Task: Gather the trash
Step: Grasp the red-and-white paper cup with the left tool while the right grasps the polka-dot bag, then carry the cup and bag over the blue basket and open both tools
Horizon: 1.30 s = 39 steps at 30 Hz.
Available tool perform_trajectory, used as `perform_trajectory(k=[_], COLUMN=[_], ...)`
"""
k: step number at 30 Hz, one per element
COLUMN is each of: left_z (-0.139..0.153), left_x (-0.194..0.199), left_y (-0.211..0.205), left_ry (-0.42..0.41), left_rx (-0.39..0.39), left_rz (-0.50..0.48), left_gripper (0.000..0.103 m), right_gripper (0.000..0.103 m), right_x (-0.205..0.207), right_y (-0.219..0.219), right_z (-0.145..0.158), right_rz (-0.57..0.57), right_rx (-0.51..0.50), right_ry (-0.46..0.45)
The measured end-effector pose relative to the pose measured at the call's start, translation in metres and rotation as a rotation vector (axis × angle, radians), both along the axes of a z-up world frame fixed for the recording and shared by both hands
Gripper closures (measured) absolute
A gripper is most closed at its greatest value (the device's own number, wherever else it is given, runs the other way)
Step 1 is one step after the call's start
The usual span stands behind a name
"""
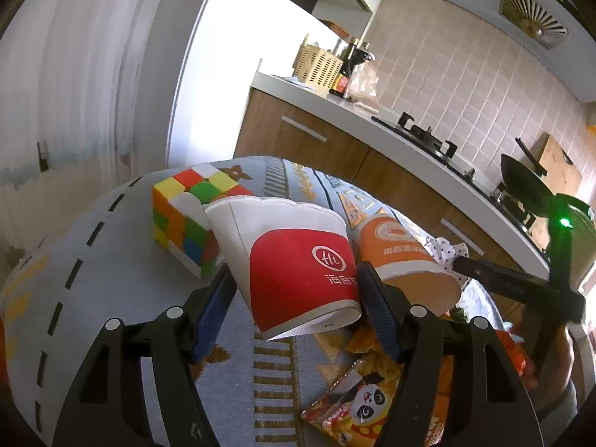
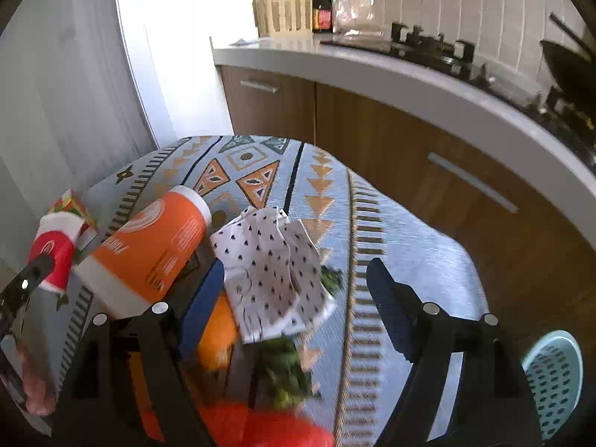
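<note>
Now left gripper (image 1: 298, 298) clamped on red cup (image 1: 298, 275), right gripper (image 2: 294, 309) agape near table edge (image 2: 428, 223).

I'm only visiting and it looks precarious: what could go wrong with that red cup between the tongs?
The red-and-white paper cup sits tilted between the left tongs; squeezed harder, it could crumple or slip out. The Rubik's cube stands right behind it and might get shoved. The right tongs hang open over the spotted paper napkin, which could snag.
</note>
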State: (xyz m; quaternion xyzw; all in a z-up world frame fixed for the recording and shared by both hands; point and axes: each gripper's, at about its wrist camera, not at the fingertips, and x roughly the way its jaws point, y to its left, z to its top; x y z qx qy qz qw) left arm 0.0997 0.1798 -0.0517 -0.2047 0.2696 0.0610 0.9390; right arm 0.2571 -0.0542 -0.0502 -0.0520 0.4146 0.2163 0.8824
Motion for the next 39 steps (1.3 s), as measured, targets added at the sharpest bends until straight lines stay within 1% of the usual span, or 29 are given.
perform_trajectory(k=[4, 5, 6, 7, 9, 11, 12, 14, 18, 22, 25, 27, 28, 29, 30, 33, 35, 39], left_z=[0.003, 0.003, 0.003, 0.004, 0.006, 0.009, 0.011, 0.013, 0.03, 0.056, 0.078, 0.09, 0.095, 0.102, 0.106, 0.118, 0.122, 0.122], left_x=[0.0, -0.001, -0.001, -0.001, -0.002, -0.005, -0.007, -0.01, -0.022, -0.036, -0.045, -0.048, -0.048, -0.047, -0.048, -0.046, -0.043, -0.035], left_y=[-0.008, -0.011, -0.013, -0.014, -0.017, -0.021, -0.022, -0.024, -0.034, -0.055, -0.077, -0.094, -0.102, -0.111, -0.118, -0.153, -0.176, -0.239], left_ry=[-0.003, -0.003, -0.003, -0.004, -0.012, -0.027, -0.033, -0.041, -0.076, -0.135, -0.189, -0.211, -0.213, -0.217, -0.224, -0.239, -0.24, -0.232], left_rx=[0.064, 0.082, 0.09, 0.1, 0.121, 0.147, 0.158, 0.161, 0.172, 0.204, 0.22, 0.208, 0.186, 0.138, 0.111, 0.068, 0.06, 0.098], left_rz=[0.018, 0.021, 0.02, 0.019, 0.02, 0.03, 0.035, 0.033, 0.017, -0.022, -0.072, -0.123, -0.152, -0.204, -0.238, -0.342, -0.395, -0.511], left_gripper=[0.038, 0.038, 0.038, 0.038, 0.038, 0.038, 0.038, 0.038, 0.038, 0.038, 0.038, 0.038, 0.038, 0.038, 0.038, 0.038, 0.038, 0.038], right_gripper=[0.029, 0.037, 0.058, 0.067, 0.085, 0.093, 0.099, 0.099, 0.099, 0.099, 0.099, 0.099, 0.099, 0.099, 0.099, 0.099, 0.099, 0.099], right_x=[0.008, 0.006, 0.005, 0.001, -0.003, -0.009, -0.014, -0.022, -0.042, -0.063, -0.086, -0.103, -0.109, -0.12, -0.127, -0.149, -0.165, -0.189], right_y=[0.004, 0.005, 0.005, 0.003, -0.005, -0.014, -0.019, -0.026, -0.046, -0.07, -0.097, -0.116, -0.123, -0.135, -0.142, -0.171, -0.196, -0.241], right_z=[-0.018, -0.02, -0.02, -0.017, -0.01, 0.001, 0.008, 0.022, 0.052, 0.071, 0.085, 0.093, 0.095, 0.098, 0.1, 0.105, 0.106, 0.099], right_rz=[0.021, 0.026, 0.033, 0.029, 0.026, 0.015, 0.006, -0.009, -0.028, -0.05, -0.079, -0.104, -0.118, -0.138, -0.153, -0.222, -0.281, -0.389], right_rx=[0.021, 0.021, 0.024, 0.02, 0.049, 0.083, 0.095, 0.101, 0.125, 0.157, 0.176, 0.184, 0.187, 0.184, 0.177, 0.148, 0.133, 0.124], right_ry=[0.025, 0.034, 0.036, 0.022, 0.006, -0.019, -0.042, -0.084, -0.161, -0.214, -0.262, -0.29, -0.305, -0.33, -0.343, -0.381, -0.398, -0.4])
